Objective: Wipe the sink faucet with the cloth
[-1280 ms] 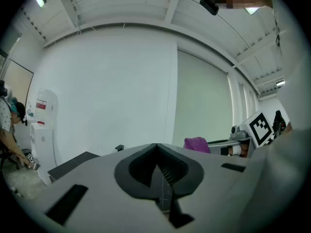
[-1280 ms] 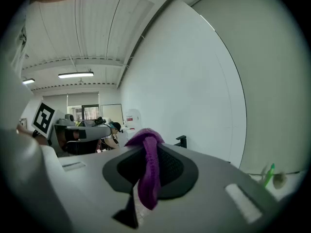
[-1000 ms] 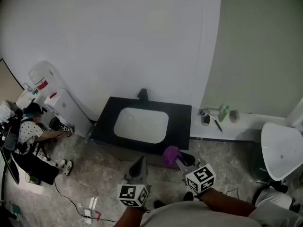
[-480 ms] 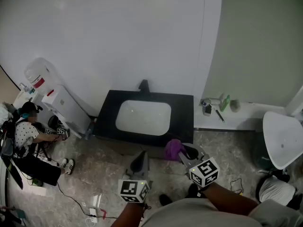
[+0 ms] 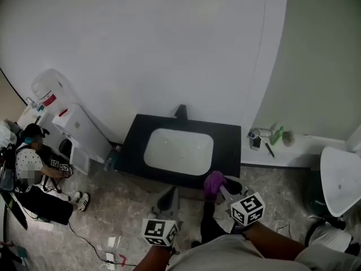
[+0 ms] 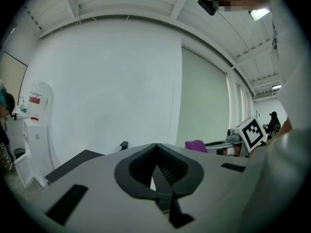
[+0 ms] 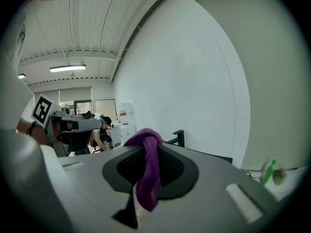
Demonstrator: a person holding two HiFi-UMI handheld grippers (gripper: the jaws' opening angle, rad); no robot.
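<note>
Right claw (image 7: 145, 147) is pinching the purple cloth (image 7: 148, 174), which drapes down between its jaws. Left claw (image 6: 156, 145) is pressed together with nothing in it. Both hover side by side just in front of the black surface (image 5: 135, 147), short of the white sink (image 5: 179, 150). The faucet (image 5: 181, 111) stands at the back edge by the wall (image 5: 141, 49), well apart from the cloth. A person (image 5: 34, 162) crouches on the floor, far left.

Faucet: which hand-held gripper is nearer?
Right. The right hand-held gripper, shut on the purple cloth, is at the front edge of the counter that bears the faucet; the left hand-held gripper, shut and empty, is further back.
</note>
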